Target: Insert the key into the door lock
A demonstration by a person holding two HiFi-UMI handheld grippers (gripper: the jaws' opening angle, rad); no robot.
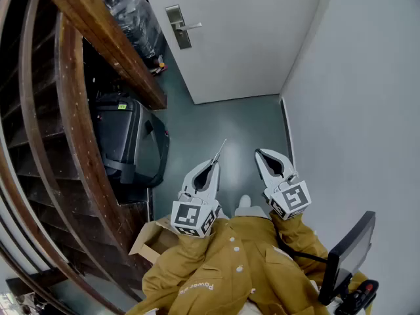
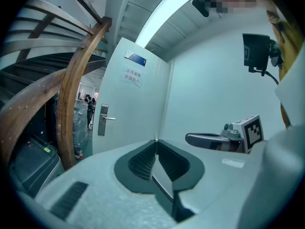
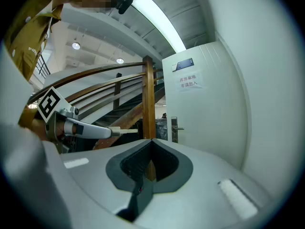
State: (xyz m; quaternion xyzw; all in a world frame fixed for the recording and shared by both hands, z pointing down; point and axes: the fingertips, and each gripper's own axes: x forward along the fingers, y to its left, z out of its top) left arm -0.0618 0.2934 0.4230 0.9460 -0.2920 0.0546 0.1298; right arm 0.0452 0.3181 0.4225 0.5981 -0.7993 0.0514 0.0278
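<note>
Clamping the key (image 1: 220, 151) in the left gripper (image 1: 214, 165) with its blade projecting forward for entry into the door lock (image 1: 177, 27), well apart at the left edge of the door (image 1: 249, 38), we hold the right gripper (image 1: 262, 153) shut, empty.

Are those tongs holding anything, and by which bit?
The left tongs pinch a key by its back end; its shaft sticks out ahead. The right tongs are shut and empty.

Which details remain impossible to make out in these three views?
The keyhole: too small on the lock plate, in every view.
The key bow: hidden between the left gripper fingers, head view.
The door sign text: too small and blurred, both gripper views.
</note>
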